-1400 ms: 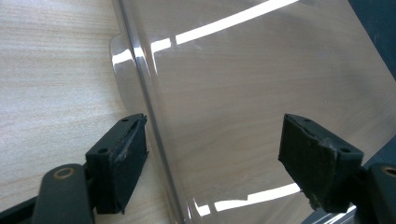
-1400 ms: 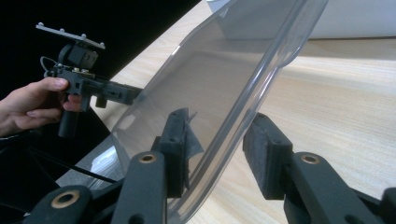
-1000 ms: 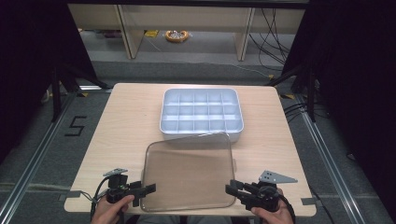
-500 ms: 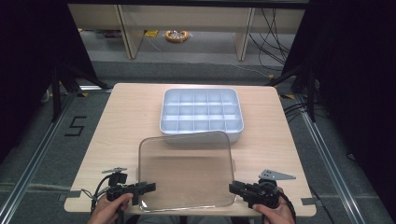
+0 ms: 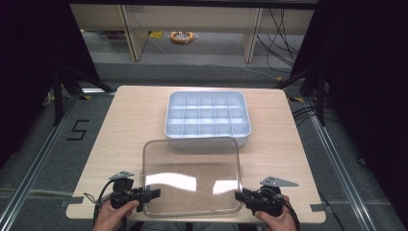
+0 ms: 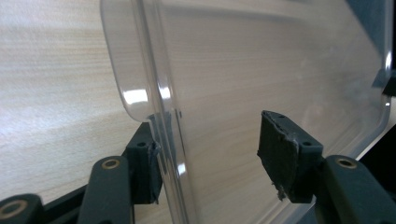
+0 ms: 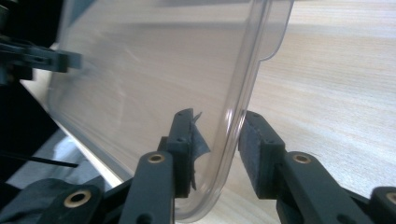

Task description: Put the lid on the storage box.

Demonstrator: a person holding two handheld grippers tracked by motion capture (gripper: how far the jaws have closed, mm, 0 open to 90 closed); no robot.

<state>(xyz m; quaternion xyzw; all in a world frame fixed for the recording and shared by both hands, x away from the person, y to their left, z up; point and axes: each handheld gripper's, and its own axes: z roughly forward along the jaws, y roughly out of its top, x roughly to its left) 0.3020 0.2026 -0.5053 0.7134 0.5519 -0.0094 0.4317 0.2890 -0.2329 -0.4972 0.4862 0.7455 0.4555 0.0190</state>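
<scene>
A clear plastic lid hangs level over the front of the wooden table, held at both ends. My left gripper is at its left edge. In the left gripper view the lid stands between the jaws of the left gripper, which have just been closing on its rim. My right gripper is at the lid's right edge. In the right gripper view the right gripper is shut on the rim of the lid.
A pale blue tray divided into several compartments sits behind the lid at the table's middle. The lid's far edge lies close to its front wall. The table's front edge runs just under both hands. Dark floor lies on either side.
The lid has swung from skewed to square with the table. The left jaws have closed onto its left rim. Both hands stayed nearly in place.
</scene>
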